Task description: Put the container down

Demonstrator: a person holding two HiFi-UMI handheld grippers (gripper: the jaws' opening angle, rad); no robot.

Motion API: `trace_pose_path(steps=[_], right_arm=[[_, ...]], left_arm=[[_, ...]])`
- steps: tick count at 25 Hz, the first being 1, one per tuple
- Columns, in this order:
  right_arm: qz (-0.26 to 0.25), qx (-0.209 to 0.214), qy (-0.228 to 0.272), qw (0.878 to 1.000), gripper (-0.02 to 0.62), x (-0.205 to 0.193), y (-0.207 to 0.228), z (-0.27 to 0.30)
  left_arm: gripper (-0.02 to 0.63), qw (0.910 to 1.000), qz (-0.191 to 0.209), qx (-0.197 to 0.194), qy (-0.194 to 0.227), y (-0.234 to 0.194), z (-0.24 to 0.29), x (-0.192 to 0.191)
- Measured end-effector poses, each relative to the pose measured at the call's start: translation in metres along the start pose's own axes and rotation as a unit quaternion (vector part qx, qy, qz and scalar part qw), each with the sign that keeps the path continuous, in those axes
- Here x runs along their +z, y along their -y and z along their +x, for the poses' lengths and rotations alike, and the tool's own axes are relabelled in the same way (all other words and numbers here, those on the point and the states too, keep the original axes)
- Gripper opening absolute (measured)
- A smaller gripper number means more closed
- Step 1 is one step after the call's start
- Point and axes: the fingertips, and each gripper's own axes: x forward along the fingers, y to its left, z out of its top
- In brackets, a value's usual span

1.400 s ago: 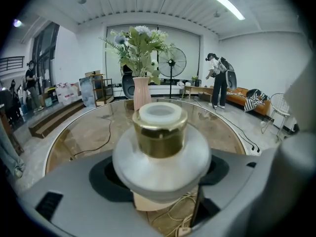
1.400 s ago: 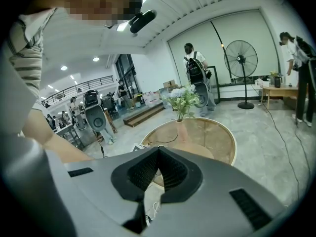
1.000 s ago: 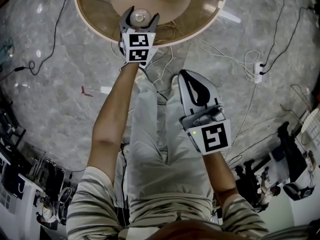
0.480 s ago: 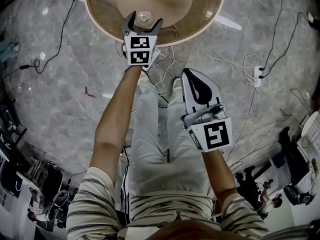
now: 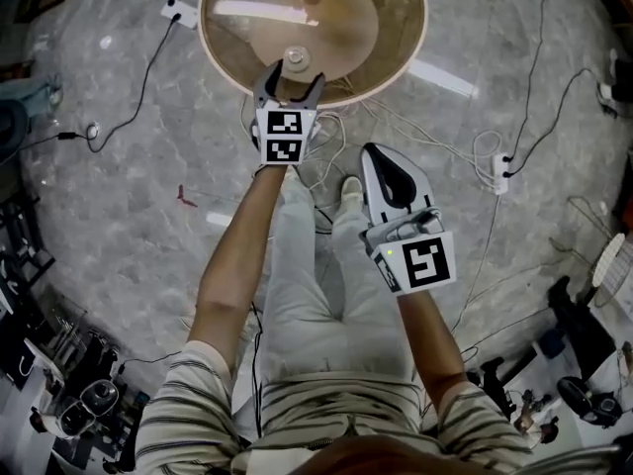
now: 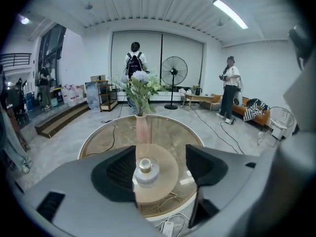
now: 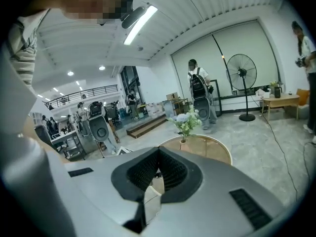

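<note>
The container (image 5: 295, 60), a small clear jar with a gold lid, stands upright on the wooden disc (image 5: 341, 28) of a round glass table (image 5: 407, 62). My left gripper (image 5: 293, 77) hovers over it, open. Its jaws have just been closing a little, with nothing between the pads. In the left gripper view the container (image 6: 145, 171) shows through the gap of the left gripper (image 6: 160, 167), down on the disc. My right gripper (image 5: 376, 156) hangs over the floor near the person's legs, shut and empty. The right gripper view shows the right gripper (image 7: 158, 171) with its pads together.
A pink vase (image 6: 142, 127) with flowers stands farther back on the table. Cables and a power strip (image 5: 501, 171) lie on the grey floor around it. A standing fan (image 6: 174, 72) and people are at the room's far side. Equipment crowds the lower left (image 5: 69, 384).
Both grippers have risen. The left gripper has lifted off the container, which stays on the disc and now sits at the jaw tips instead of deep between them.
</note>
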Motion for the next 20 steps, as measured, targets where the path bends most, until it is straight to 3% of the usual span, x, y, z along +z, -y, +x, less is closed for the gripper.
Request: trace_pose_path(steps=[6,14,20], right_arm=[[-0.011,0.005,0.01,1.0,0.009,0.024,-0.009,-0.023],[-0.02,0.02,0.026,0.999,0.009,0.072,-0.029,-0.053],[-0.017,0.043,0.03,0.998,0.009,0.104,-0.045,-0.07]], left_arm=[[0.253,0.9995,-0.016,0.006,0.027,0.017,-0.053,0.046],[0.13,0.9939,-0.046,0.037,0.093,0.031,-0.145,0.124],[0.005,0.9902,-0.058,0.057,0.113,0.041,-0.205,0.164]])
